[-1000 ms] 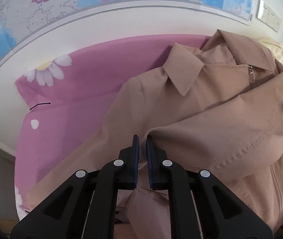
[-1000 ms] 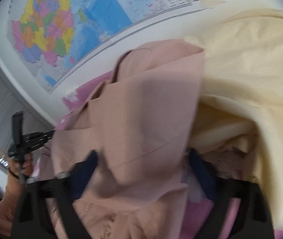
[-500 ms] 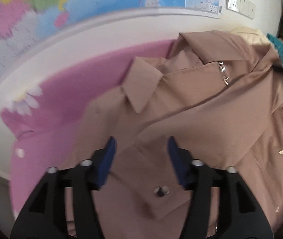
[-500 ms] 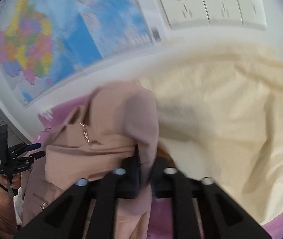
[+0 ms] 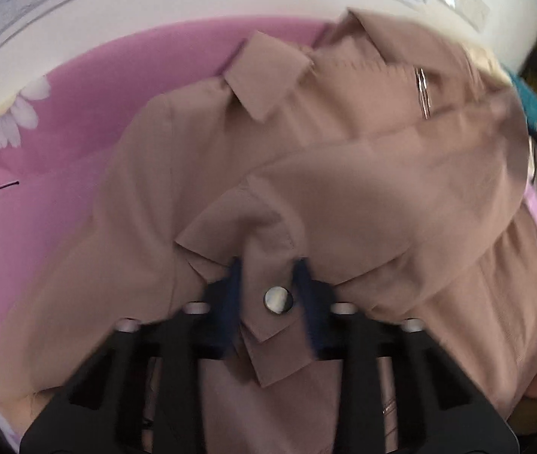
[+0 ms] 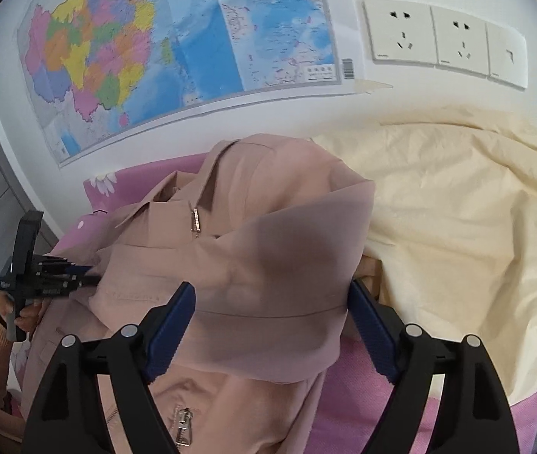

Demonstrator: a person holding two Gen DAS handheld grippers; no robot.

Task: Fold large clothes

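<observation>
A tan-pink jacket [image 5: 344,174] with collar and zipper lies on a pink floral sheet [image 5: 60,159]; both sleeves are folded over its front. My left gripper [image 5: 268,272] stands open around the buttoned sleeve cuff [image 5: 268,302]; the view is blurred. My right gripper [image 6: 272,302] is wide open, its fingers either side of the folded right sleeve [image 6: 280,265]. The left gripper also shows in the right wrist view [image 6: 41,272], at the jacket's left edge.
A cream garment [image 6: 457,234] lies crumpled to the right of the jacket. A wall map [image 6: 177,38] and sockets [image 6: 442,38] are on the white wall behind the bed. A teal object [image 5: 529,102] sits at the far right.
The right gripper, shut on the sleeve half a second ago, has opened and let it go. The left gripper, shut a second ago, is open and has moved in around the cuff.
</observation>
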